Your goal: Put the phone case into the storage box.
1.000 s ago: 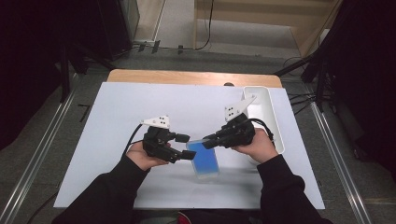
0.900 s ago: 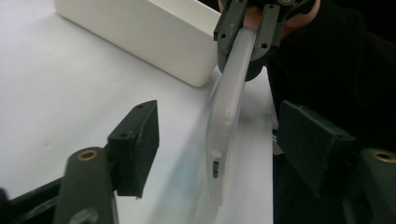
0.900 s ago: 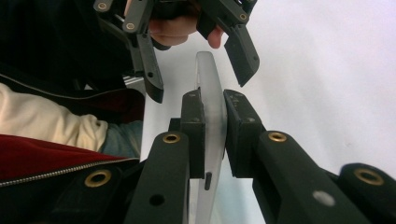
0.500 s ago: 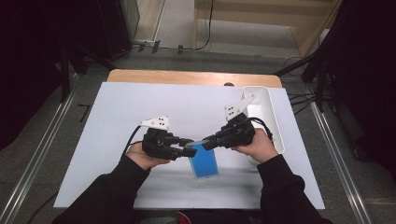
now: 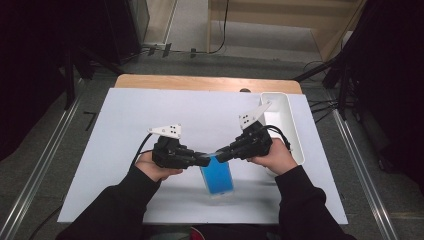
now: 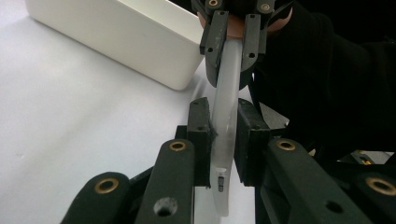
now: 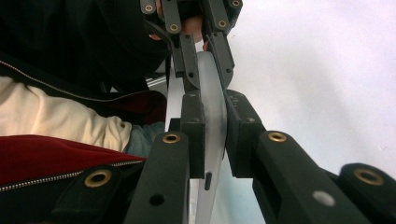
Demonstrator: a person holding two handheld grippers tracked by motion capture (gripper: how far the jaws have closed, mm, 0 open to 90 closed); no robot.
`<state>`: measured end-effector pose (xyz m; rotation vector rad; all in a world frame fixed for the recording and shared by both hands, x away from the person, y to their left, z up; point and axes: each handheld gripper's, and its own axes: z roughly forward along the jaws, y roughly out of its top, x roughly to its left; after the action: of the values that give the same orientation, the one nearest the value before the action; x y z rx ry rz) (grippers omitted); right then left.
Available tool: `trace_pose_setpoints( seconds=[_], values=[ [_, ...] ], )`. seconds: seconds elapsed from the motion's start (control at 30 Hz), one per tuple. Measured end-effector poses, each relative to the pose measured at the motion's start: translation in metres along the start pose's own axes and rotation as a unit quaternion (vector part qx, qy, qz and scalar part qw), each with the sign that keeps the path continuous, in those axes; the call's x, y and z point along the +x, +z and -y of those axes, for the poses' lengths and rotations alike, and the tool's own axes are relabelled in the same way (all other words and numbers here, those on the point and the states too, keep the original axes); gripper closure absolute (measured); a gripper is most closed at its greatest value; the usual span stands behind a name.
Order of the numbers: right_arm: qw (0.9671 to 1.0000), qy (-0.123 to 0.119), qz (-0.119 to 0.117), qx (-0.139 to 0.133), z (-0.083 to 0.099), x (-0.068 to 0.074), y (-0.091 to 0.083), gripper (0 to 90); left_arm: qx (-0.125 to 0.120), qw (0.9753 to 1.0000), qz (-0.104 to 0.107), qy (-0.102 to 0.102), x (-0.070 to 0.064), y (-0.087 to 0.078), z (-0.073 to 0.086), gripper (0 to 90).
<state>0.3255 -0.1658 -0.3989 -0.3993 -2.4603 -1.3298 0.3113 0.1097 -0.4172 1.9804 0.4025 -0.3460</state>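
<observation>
A flat translucent pouch with blue inside sits near the table's front middle. Its pale top edge runs between both grippers. My left gripper is shut on that edge from the left, and its jaws pinch the strip in the left gripper view. My right gripper is shut on the same edge from the right, a little farther along. The right gripper view has its jaws closed on the pale strip, with the left gripper facing them.
A white rectangular bin stands at the table's right side, just behind the right hand, and also appears in the left gripper view. A white sheet covers the table. Dark floor and metal rails surround it.
The blue pouch has shifted slightly toward the person and hangs longer below the jaws. Both grippers stay almost in place, still closed on its top edge.
</observation>
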Motion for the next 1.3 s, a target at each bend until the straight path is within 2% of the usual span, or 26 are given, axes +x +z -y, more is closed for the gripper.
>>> trace_pose_setpoints(
  seconds=[0.27, 0.4, 0.5, 0.67, 0.77, 0.9, 1.0, 1.03, 1.07, 1.13, 1.2, 1.3],
  values=[
    [1.0000, 0.005, -0.003, -0.004, 0.0004, -0.0006, -0.0009, 77.4, -0.001, 0.9999, -0.006, 0.010, -0.0020, -0.0009, -0.0027, 79.5],
    [1.0000, 0.004, 0.008, 0.000, 0.0006, 0.0005, 0.0009, 76.0, 0.007, 0.9999, -0.005, 0.010, -0.0023, -0.0007, -0.0036, 80.0],
    [0.9999, 0.008, 0.006, -0.002, 0.0003, 0.0007, 0.0004, 75.8, 0.005, 1.0000, 0.000, 0.002, -0.0020, -0.0015, -0.0043, 80.1],
    [0.9999, 0.007, 0.007, -0.003, -0.0002, 0.0013, 0.0003, 75.2, 0.006, 1.0000, 0.003, 0.000, -0.0025, -0.0017, -0.0049, 80.1],
    [0.9999, 0.009, 0.011, -0.007, -0.0006, 0.0012, 0.0003, 70.2, 0.007, 1.0000, 0.004, -0.003, -0.0028, -0.0017, -0.0056, 80.1],
    [0.9999, 0.006, 0.013, -0.007, -0.0010, 0.0020, 0.0001, 68.4, 0.010, 0.9999, 0.001, 0.000, -0.0043, -0.0015, -0.0056, 80.1],
    [0.9998, 0.004, 0.020, -0.007, -0.0015, 0.0026, -0.0010, 63.4, 0.013, 0.9999, -0.001, -0.001, -0.0051, -0.0018, -0.0065, 80.0],
    [0.9995, 0.011, 0.024, -0.014, -0.0023, 0.0032, -0.0025, 59.1, 0.015, 0.9999, -0.004, -0.007, -0.0050, -0.0020, -0.0069, 80.0],
    [0.9995, 0.011, 0.024, -0.014, -0.0023, 0.0032, -0.0025, 59.1, 0.015, 0.9999, -0.004, -0.007, -0.0050, -0.0020, -0.0069, 80.0],
    [0.9989, 0.020, 0.035, -0.023, -0.0035, 0.0046, -0.0049, 51.5, 0.016, 0.9997, -0.011, -0.015, -0.0044, -0.0027, -0.0072, 80.0],
    [0.9986, 0.022, 0.042, -0.025, -0.0038, 0.0047, -0.0057, 49.8, 0.015, 0.9996, -0.015, -0.016, -0.0039, -0.0039, -0.0075, 80.0],
    [0.9959, 0.022, 0.074, -0.047, -0.0046, 0.0065, -0.0084, 40.3, 0.011, 0.9995, -0.021, -0.021, -0.0037, -0.0055, -0.0080, 80.0]
  ],
)
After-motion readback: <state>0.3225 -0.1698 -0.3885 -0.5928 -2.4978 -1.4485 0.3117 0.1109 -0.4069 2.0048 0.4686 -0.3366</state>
